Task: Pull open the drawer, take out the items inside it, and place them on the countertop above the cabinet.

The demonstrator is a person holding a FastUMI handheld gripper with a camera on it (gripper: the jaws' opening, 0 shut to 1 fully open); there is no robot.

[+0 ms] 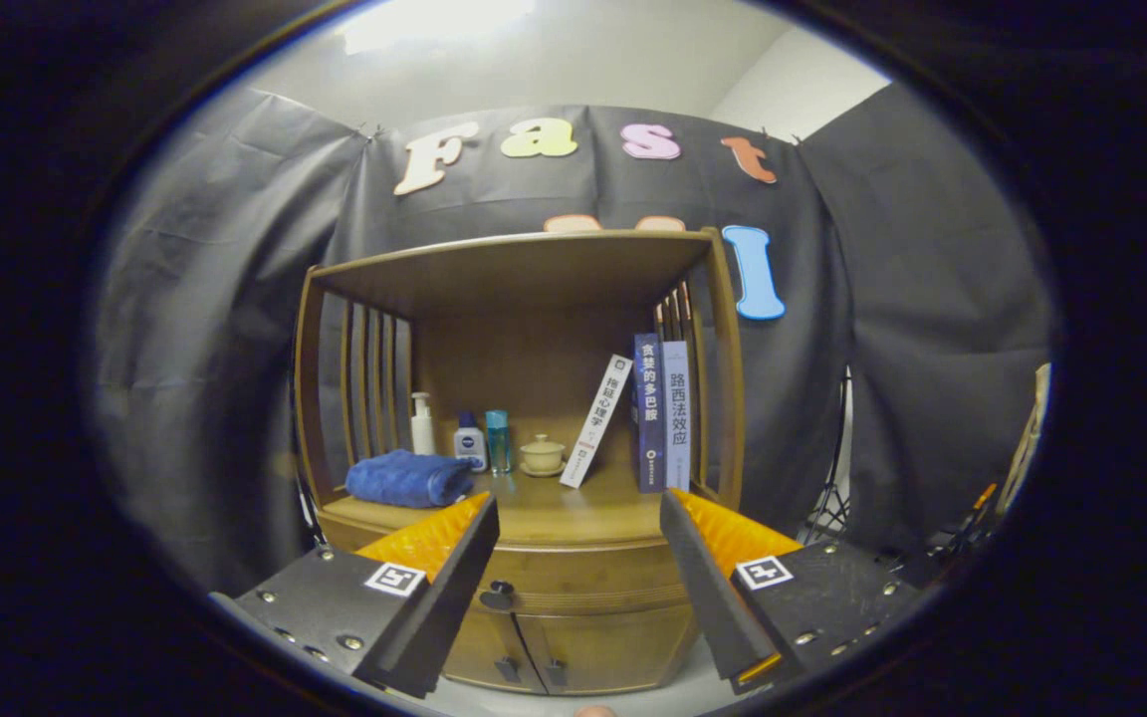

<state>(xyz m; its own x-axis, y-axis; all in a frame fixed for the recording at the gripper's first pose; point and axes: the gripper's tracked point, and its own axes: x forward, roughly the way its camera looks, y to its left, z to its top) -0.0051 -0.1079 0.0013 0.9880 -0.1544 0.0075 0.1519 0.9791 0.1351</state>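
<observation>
Gripper (578, 558) fingers standing wide apart, gripping nothing. Between and just beyond them: closed drawer (573, 578), curved glossy wood front, small dark knob (497, 596). Wooden bench (554, 510) sitting above drawer, carrying folded blue towel (409, 479), bottles (464, 433), lidded cup (542, 454), leaning books (648, 413).

Hand-held gripper (578, 518): fingers apart, gripping nothing. Drawer (583, 578) just ahead, closed, dark knob (497, 596). Tabletop (573, 508) above: blue towel (409, 478), bottles (469, 438), lidded cup (542, 455), books (661, 413).

Dim booth — ceiling glare, fisheye-bent edges
</observation>
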